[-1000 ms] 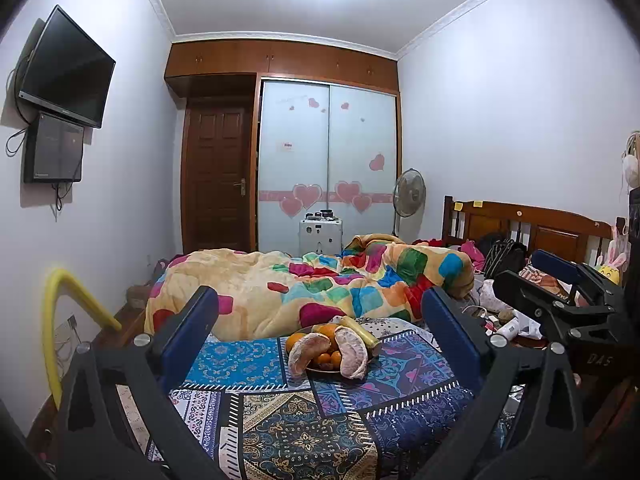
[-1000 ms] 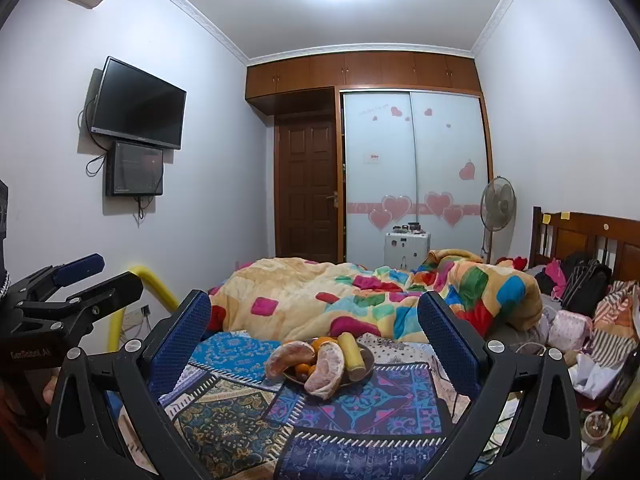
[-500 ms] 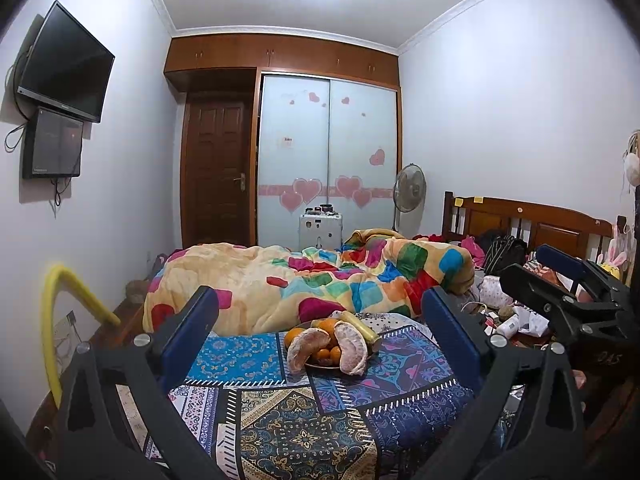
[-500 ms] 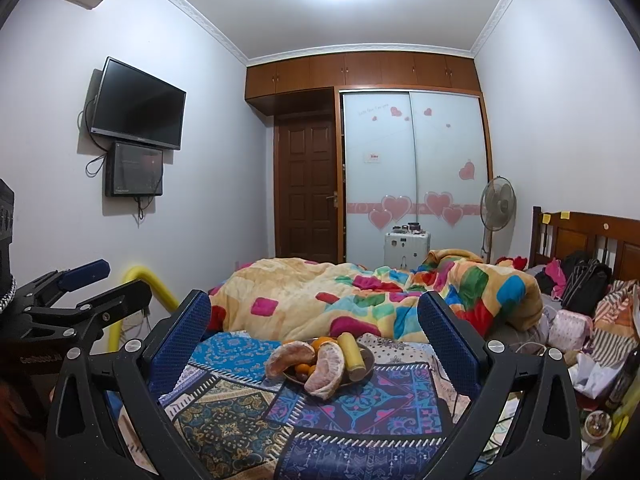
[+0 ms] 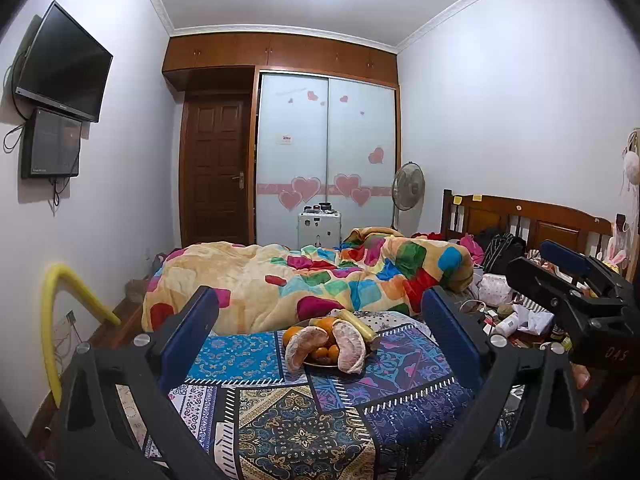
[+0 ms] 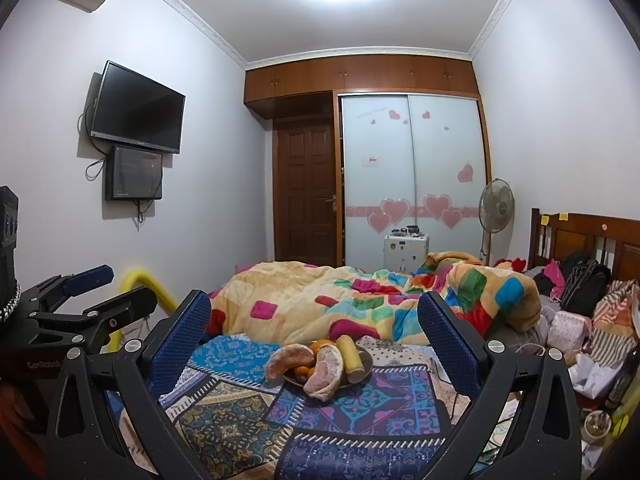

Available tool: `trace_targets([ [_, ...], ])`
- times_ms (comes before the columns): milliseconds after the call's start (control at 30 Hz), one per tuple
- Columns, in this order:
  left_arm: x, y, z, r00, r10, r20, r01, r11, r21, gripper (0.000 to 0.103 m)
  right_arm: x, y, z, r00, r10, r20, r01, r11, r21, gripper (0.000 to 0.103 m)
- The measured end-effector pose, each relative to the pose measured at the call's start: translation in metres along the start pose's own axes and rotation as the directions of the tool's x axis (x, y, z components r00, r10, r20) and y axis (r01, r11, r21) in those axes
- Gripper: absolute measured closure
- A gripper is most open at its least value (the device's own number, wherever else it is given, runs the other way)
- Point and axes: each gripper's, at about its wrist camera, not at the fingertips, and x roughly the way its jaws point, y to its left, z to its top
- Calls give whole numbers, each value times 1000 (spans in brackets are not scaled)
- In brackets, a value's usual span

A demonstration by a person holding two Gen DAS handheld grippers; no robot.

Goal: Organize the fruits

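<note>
Two grippers: left gripper and right gripper both spread wide, empty, well short of the fruit.
Risk: pomelo pieces overhang the plate rim; a nudge could tip them onto the cloth.
Risk two: banana leans, may roll.
Fruit look: peeled pink pomelo, small oranges, piled loosely.
Where: ahead, centred between each gripper's fingers.

Left tongs slightly lower and nearer the fruit plate — left tongs further into the right view
</note>
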Motion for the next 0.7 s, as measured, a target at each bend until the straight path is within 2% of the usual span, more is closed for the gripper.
trace_targets([
  [700, -2, -2, 0, 1000, -5, -2, 5, 1000, -3, 0, -5, -3, 4, 1000, -7, 10, 7, 1000, 15, 0],
])
